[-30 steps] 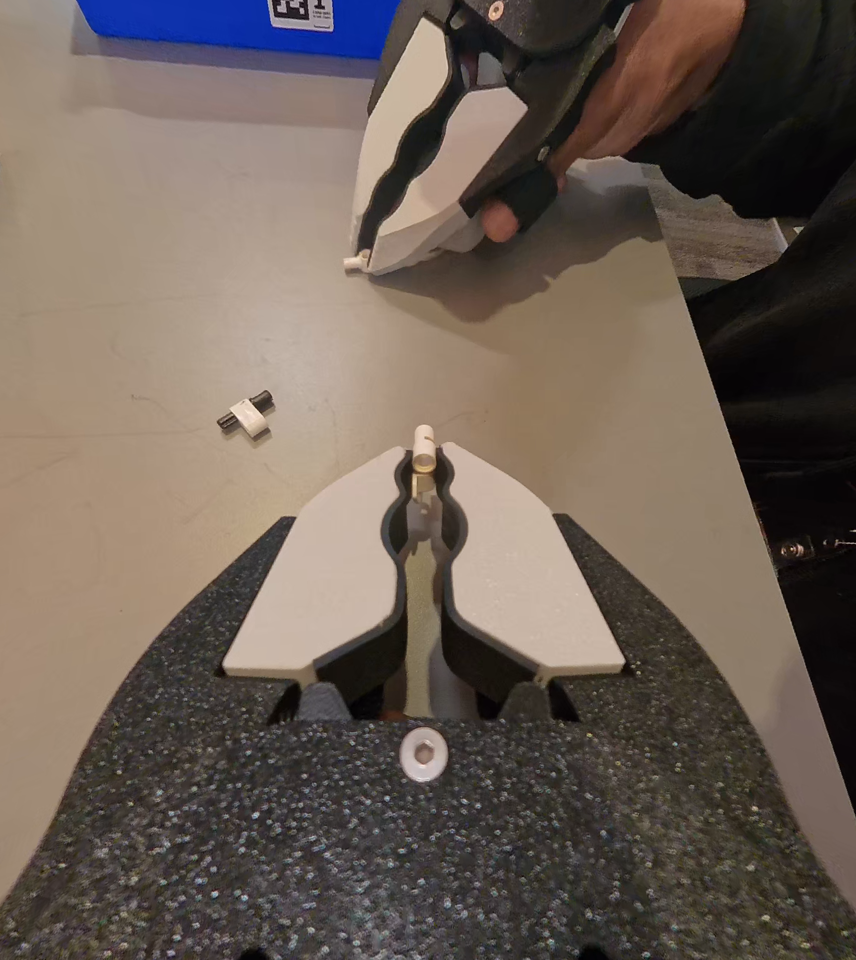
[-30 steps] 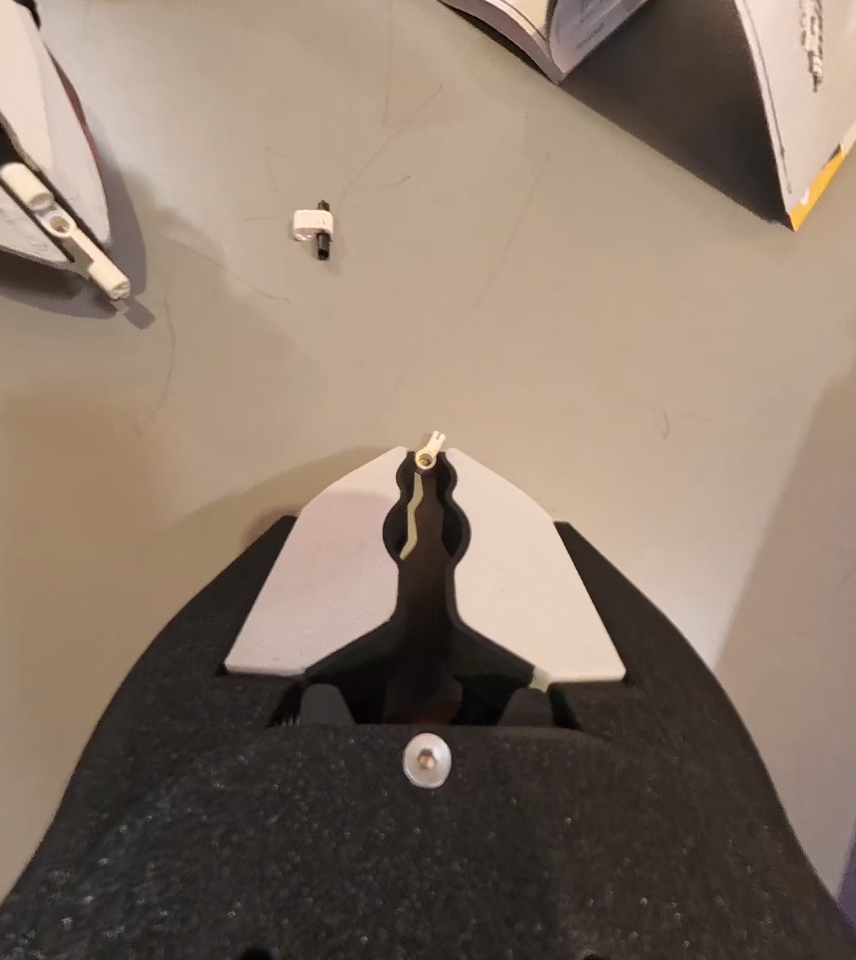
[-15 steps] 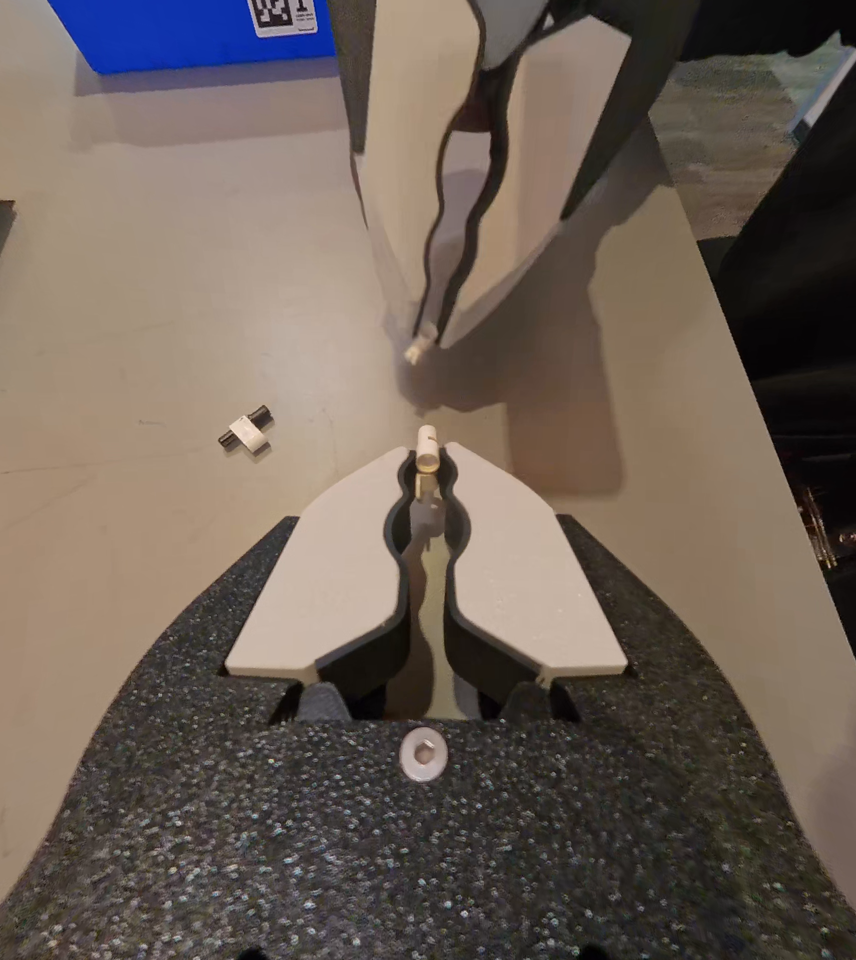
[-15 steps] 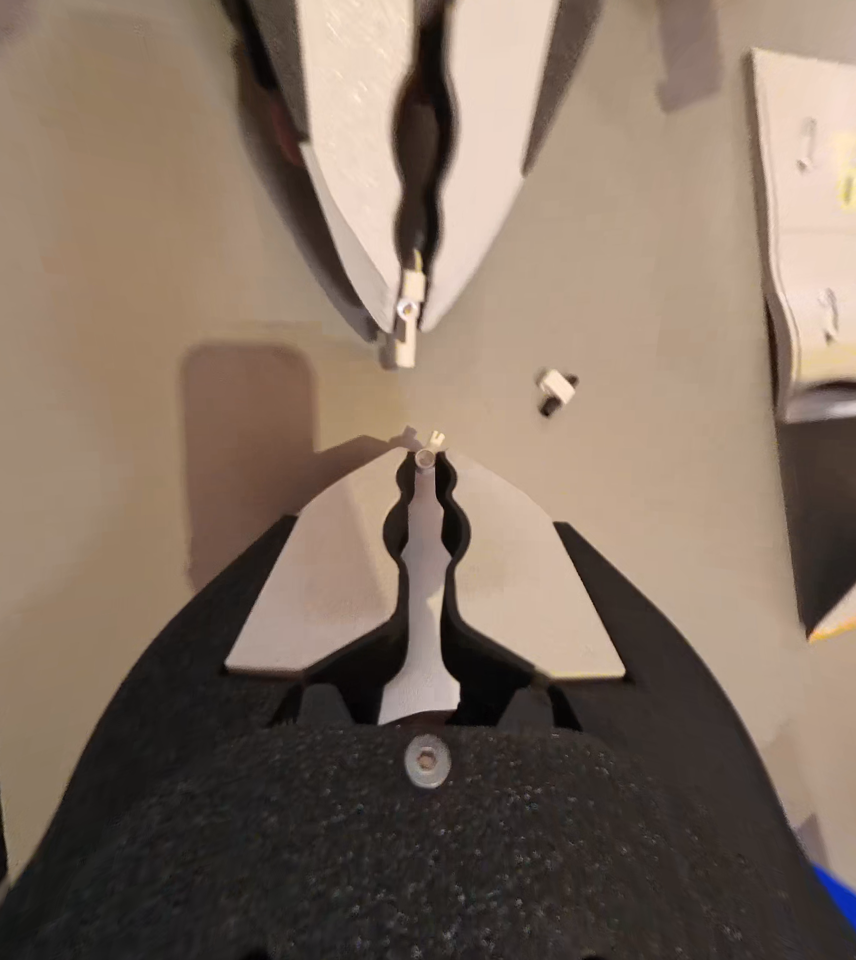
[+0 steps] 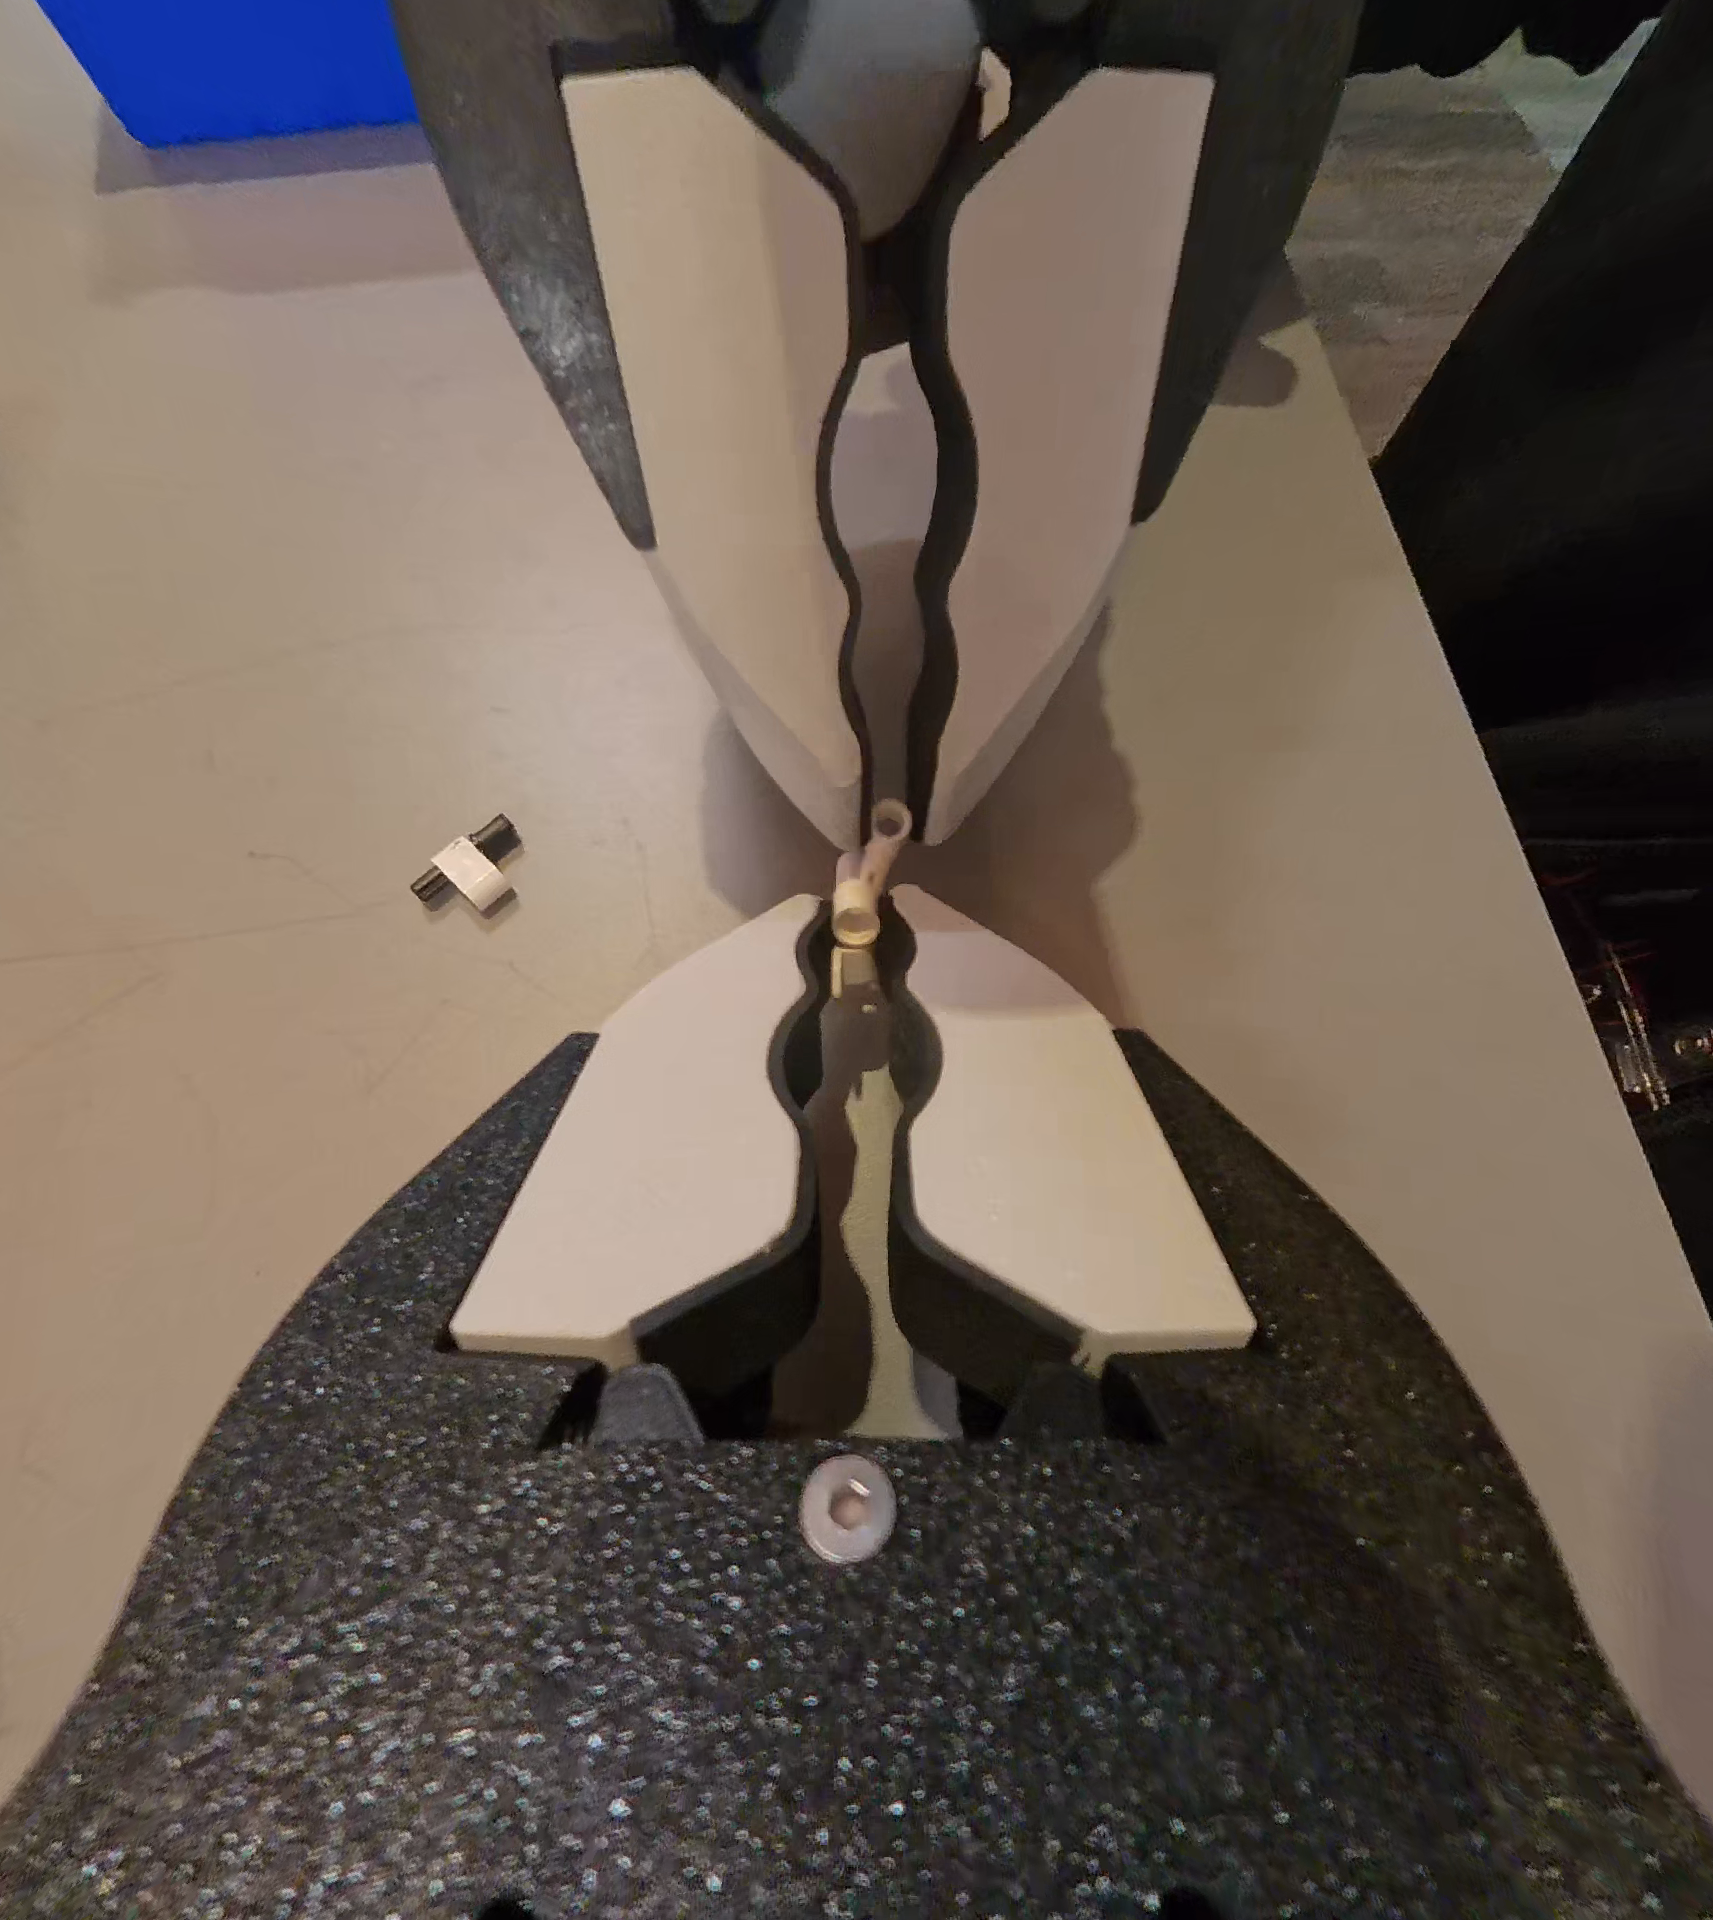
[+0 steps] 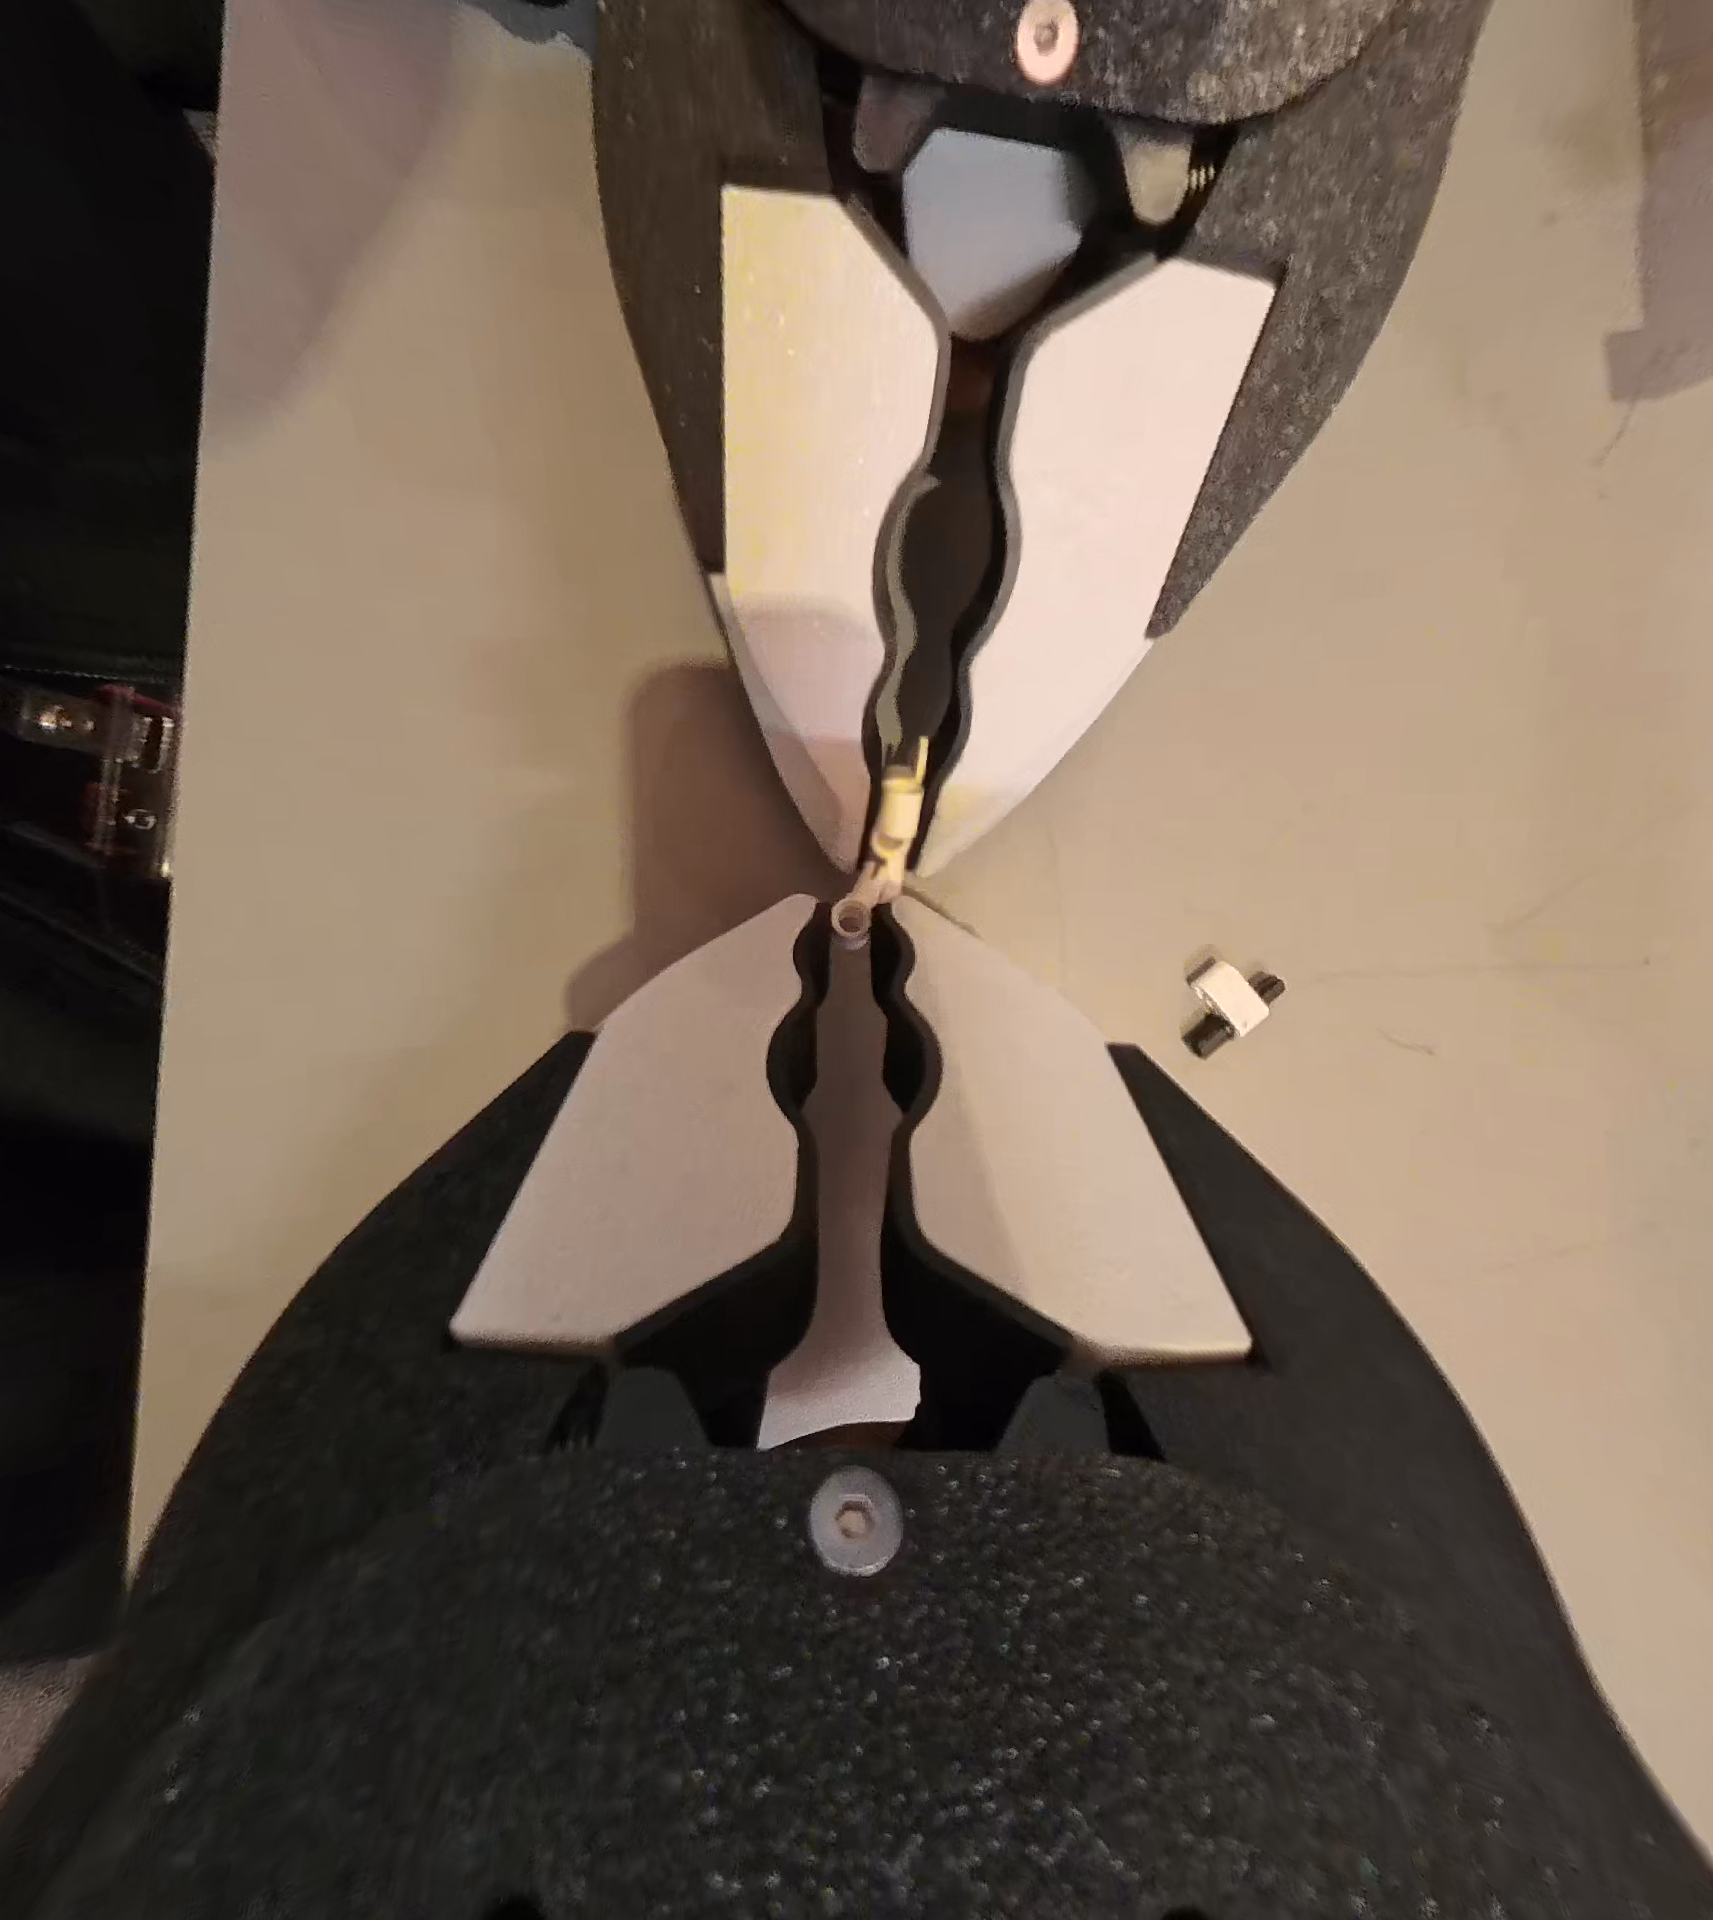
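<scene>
1. Your left tool [image 5: 857, 914] has its jaws narrowed on a small cream peg [image 5: 854, 920]. Both pads press on it, and its round end sticks out past the tips.
2. Your right tool [image 6: 852, 920] is narrowed the same way on a pale ring piece [image 6: 850, 916]. The ring end shows right at the fingertips.
3. The two tools point tip to tip just above the counter [image 5: 260, 623]. The peg and the ring piece meet in the small space between them; whether they are joined cannot be told.
4. From the left wrist view, the right tool [image 5: 896, 826] comes in from the top, with its ring piece [image 5: 888, 831] at its tips.
5. From the right wrist view, the left tool [image 6: 893, 852] comes in from the top, with the peg [image 6: 902, 805] clamped along its jaws.
6. A small white block on a black pin [image 5: 465, 876] lies alone on the counter, near the tips but apart from both tools. In the right wrist view it sits to the right [image 6: 1229, 1000].
7. A blue box [image 5: 239, 73] stands at the far edge of the counter.
</scene>
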Available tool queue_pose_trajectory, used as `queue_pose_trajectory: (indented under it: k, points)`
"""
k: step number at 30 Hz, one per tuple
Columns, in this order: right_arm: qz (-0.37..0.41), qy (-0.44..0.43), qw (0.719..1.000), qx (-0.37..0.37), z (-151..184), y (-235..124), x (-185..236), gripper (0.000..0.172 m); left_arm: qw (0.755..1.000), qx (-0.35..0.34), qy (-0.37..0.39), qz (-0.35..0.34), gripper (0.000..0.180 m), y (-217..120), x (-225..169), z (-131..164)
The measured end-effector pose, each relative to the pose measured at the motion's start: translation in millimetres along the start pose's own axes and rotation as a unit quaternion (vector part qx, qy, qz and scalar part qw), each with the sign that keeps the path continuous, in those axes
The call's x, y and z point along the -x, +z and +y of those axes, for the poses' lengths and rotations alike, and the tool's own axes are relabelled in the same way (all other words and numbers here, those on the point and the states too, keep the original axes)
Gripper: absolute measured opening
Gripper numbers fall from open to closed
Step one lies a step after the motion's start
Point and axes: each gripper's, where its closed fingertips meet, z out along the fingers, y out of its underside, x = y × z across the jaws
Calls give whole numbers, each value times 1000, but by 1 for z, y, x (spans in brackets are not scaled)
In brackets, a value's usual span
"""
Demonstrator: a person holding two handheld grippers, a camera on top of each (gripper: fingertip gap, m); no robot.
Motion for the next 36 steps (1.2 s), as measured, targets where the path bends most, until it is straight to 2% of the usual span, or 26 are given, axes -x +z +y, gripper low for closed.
queue_pose_trajectory:
  k: [25, 36]
  points:
    - [-26, -23, 999, 0, -9, 0, 1, 7, 1000, -5, 9, 15, 8, -1, -5, 0]
    - [4, -4, 996, -92, -19, -5, -5, 7, 1000, -21, -10, 18, 8, -5, -1, -3]
